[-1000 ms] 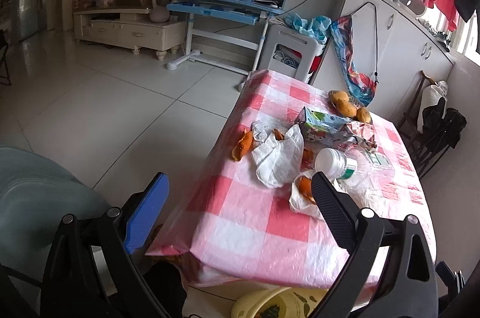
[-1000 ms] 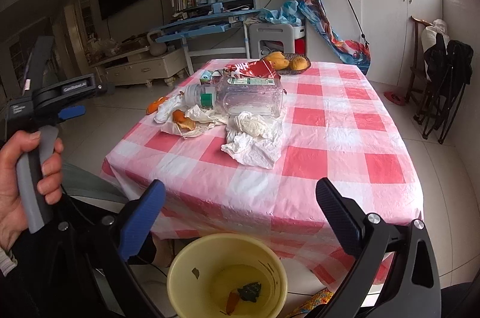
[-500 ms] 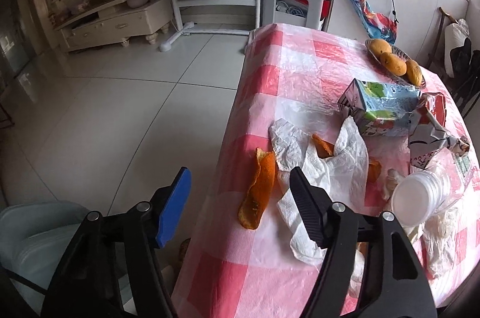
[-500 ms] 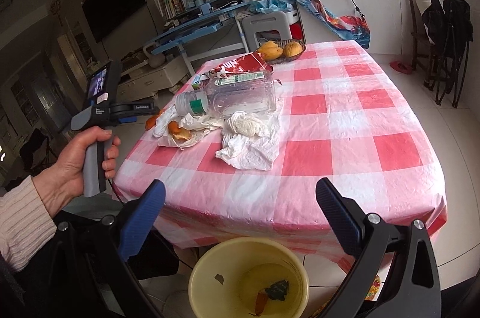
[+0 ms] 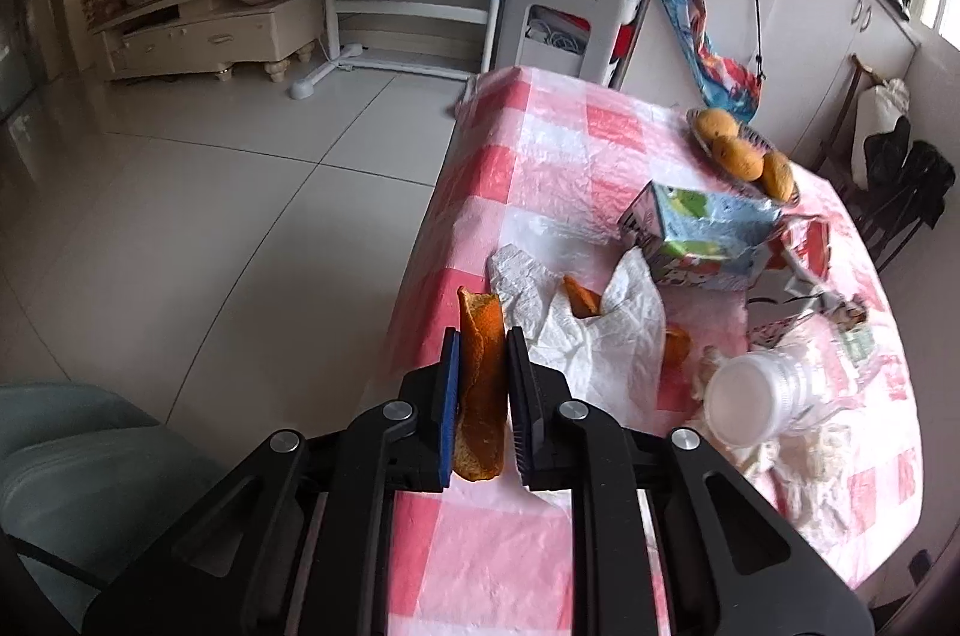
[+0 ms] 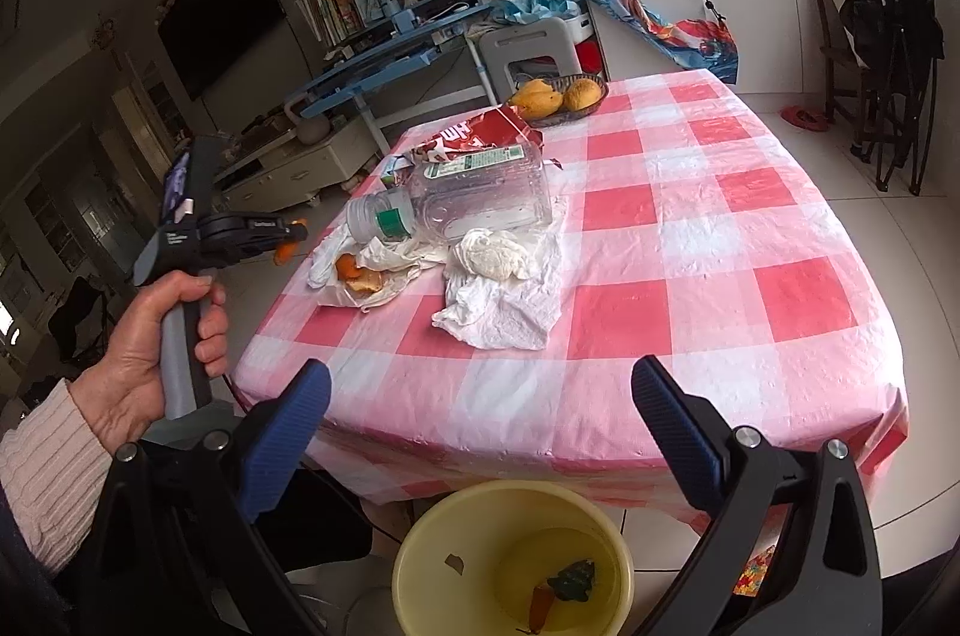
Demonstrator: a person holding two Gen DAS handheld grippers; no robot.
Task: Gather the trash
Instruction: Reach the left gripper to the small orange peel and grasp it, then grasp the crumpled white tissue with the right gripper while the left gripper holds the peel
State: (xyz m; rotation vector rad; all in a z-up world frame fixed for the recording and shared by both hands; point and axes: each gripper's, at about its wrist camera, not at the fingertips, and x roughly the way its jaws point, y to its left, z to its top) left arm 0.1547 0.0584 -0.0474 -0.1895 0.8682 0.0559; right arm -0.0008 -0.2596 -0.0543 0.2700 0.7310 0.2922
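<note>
Orange peel [image 5: 480, 378] between closing left claw [image 5: 483, 345] jaws

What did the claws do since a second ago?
The left claw moved in to the table edge and is closing on the orange peel, which sits between its pads. The right claw stayed open above the yellow bin; the other trash stayed put.

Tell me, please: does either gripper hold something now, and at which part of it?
The left gripper is closing its jaws on the orange peel, gripping its lower half, upper end sticking out. The right gripper is open and holds nothing.
</note>
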